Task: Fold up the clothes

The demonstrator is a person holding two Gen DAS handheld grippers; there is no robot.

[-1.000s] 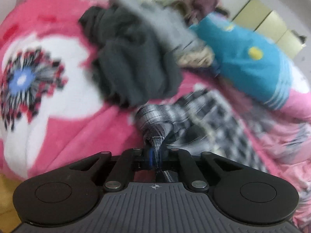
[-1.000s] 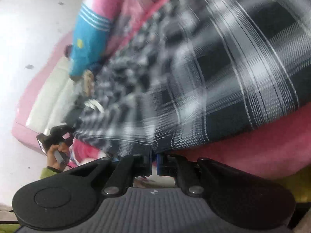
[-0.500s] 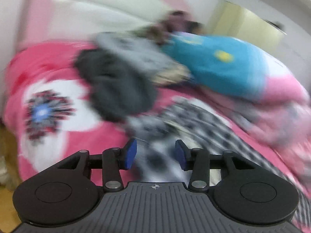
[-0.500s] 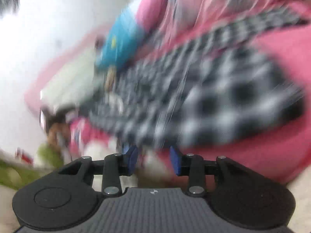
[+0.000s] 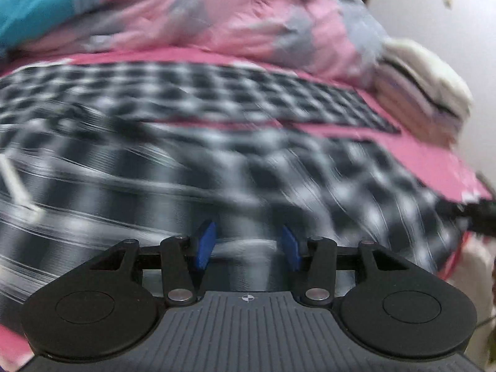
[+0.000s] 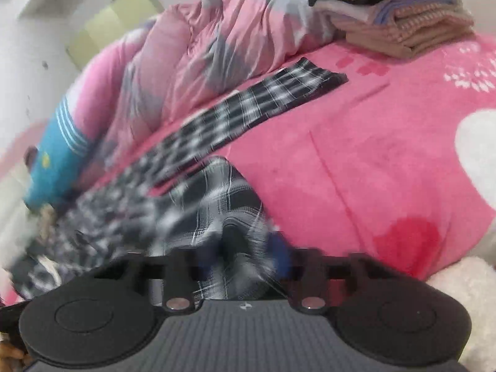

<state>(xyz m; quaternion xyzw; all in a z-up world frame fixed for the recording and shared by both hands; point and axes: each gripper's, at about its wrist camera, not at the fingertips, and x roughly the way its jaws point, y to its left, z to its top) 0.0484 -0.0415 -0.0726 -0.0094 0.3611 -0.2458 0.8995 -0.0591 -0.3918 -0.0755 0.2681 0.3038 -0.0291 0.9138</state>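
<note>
The black-and-white plaid garment (image 5: 192,142) is lying spread across the pink blanket (image 6: 387,142) on the bed, one long narrow part stretching away toward the far side.

The left gripper (image 5: 248,245) is hovering low over the near part of the plaid cloth with its blue pads (image 5: 206,241) standing moderately apart and gripping nothing.

The right gripper (image 6: 245,263) is closing its jaws around a bunched fold of the same garment; motion blur is smearing the fingers, so it seems the cloth is caught between them, though firm contact is hard to confirm.

A rumpled pink and grey quilt (image 6: 217,40) is lying along the far side, a blue cushion (image 6: 55,161) at its left end, and a stack of folded clothes (image 6: 403,21) is sitting at the far right.
</note>
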